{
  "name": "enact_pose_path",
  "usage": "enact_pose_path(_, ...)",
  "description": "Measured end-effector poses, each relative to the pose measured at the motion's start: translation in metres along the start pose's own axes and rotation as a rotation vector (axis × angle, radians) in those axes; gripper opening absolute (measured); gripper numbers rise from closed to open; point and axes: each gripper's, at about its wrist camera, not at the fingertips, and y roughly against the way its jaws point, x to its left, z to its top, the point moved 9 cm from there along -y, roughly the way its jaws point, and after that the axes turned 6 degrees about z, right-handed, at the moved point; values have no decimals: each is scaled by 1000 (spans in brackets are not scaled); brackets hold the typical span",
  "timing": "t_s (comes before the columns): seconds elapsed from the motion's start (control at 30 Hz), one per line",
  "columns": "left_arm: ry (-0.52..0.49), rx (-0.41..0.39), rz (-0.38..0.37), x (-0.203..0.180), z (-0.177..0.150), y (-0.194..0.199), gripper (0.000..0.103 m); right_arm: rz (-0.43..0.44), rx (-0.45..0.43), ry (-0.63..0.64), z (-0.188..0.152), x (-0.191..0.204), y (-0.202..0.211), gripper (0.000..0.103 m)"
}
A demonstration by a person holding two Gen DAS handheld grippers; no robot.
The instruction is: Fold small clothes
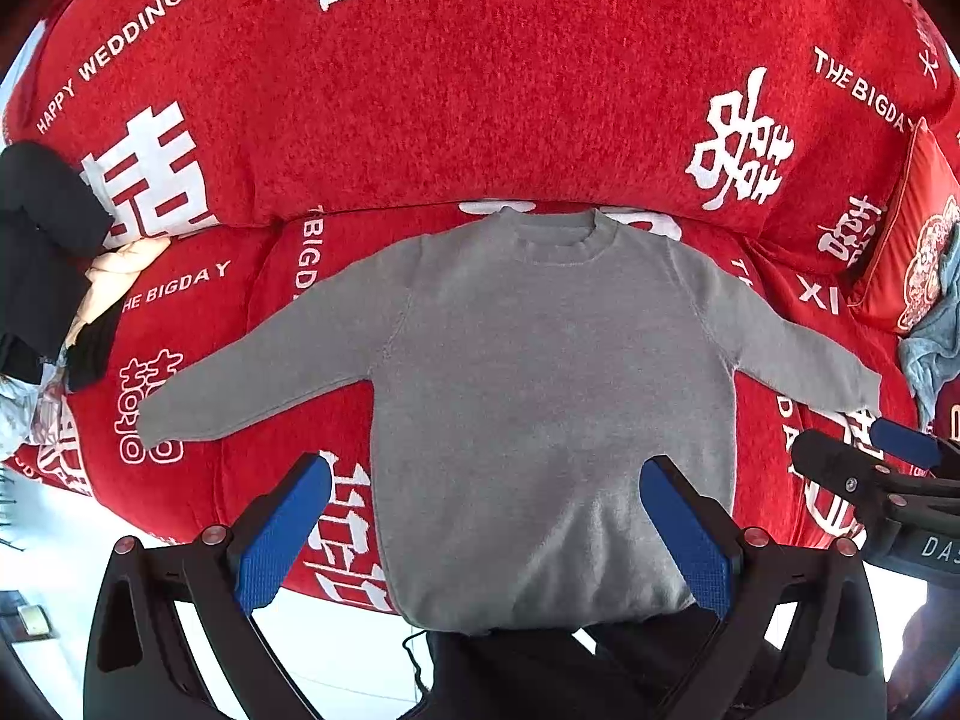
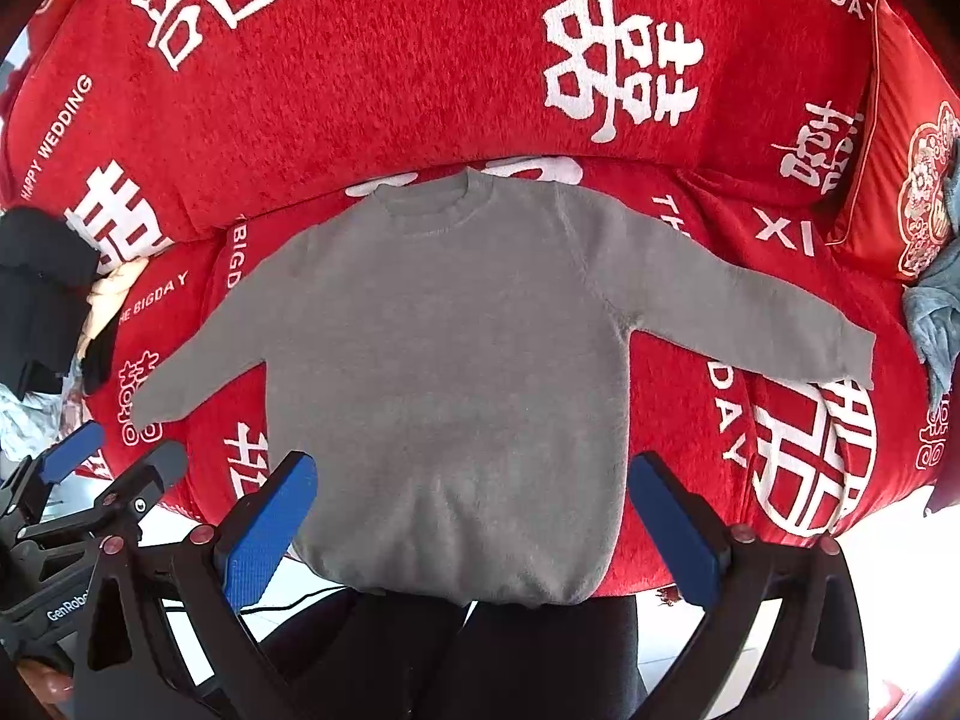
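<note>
Grey sweater (image 1: 540, 372) is lying flat on the red sofa cover (image 1: 420, 108).
Dark clothes (image 1: 42, 252), perhaps folded, are sitting left; left gripper (image 1: 486, 516) and right gripper (image 2: 474, 510) are hovering spread wide, holding nothing.

Dark clothes pile (image 1: 42, 252) crowding left, red cushion (image 1: 912, 228) and blue cloth (image 1: 936, 330) crowding right

Printed in white on the red sofa cover (image 1: 480, 120): "HAPPY WEDDING" far left of the jaws, "THE BIGDAY" far right and again left, "XI" to the right, large Chinese double-happiness characters throughout. On the neighbouring gripper bodies: "GenRobo…" (image 2: 66, 606), cut off, and "DA…" (image 1: 936, 549), cut off.
</note>
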Motion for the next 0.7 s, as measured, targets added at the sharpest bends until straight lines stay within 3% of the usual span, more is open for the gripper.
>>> enact_pose_path(0.7,15,-4,5,6,-4,0,103,4,2,2,-1,2,-2,103)
